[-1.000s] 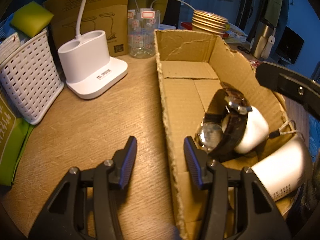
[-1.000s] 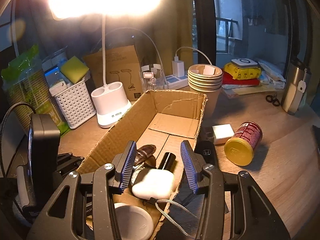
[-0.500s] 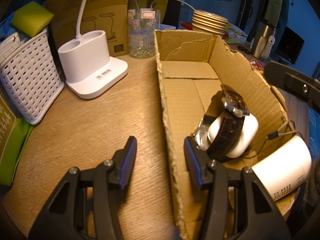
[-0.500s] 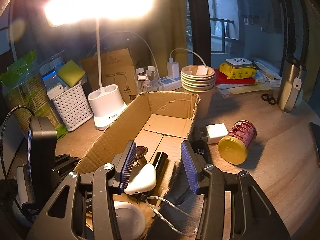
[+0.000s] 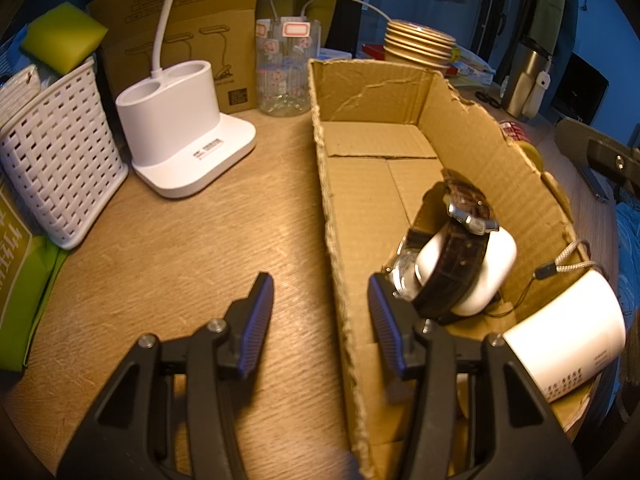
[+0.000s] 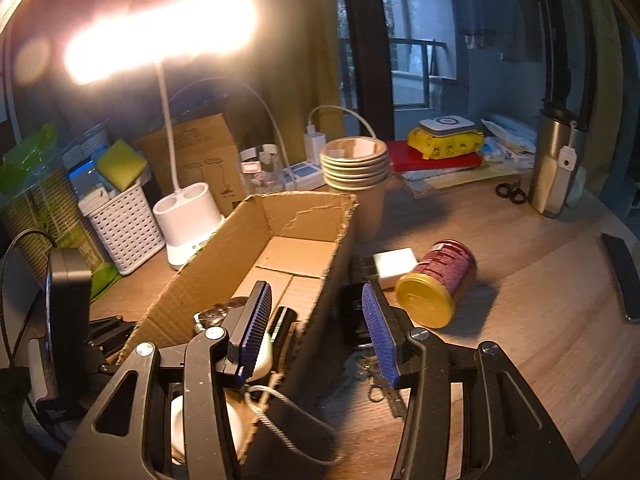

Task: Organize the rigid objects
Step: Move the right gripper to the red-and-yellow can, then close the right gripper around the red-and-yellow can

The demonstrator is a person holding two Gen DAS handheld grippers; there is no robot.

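An open cardboard box (image 5: 484, 160) lies on the wooden table. Inside it a brown-strapped watch (image 5: 456, 252) wraps a white case (image 5: 496, 272), beside a white cylinder (image 5: 568, 348) with a grey lanyard (image 5: 576, 252). My left gripper (image 5: 320, 320) is open and straddles the box's left wall without pressing it. My right gripper (image 6: 316, 328) is open over the box's right wall (image 6: 320, 296), nothing held. The white case (image 6: 262, 360) shows behind its left finger, with a small black cylinder (image 6: 285, 320) beside it. Outside lie a red can with a yellow lid (image 6: 440, 284), a white block (image 6: 394, 262) and a black car key (image 6: 352, 312).
A white lamp base (image 5: 180, 132), a white woven basket (image 5: 56, 160) and a clear jar (image 5: 286, 72) stand left of the box. Behind it are stacked paper bowls (image 6: 354, 164). A steel flask (image 6: 554, 164), scissors (image 6: 510, 192) and a dark phone (image 6: 622, 276) sit at the right.
The white case that sat between my right gripper's fingers now lies in the box, with the watch resettled around it. My right gripper has drawn back and to the right. The left has not moved.
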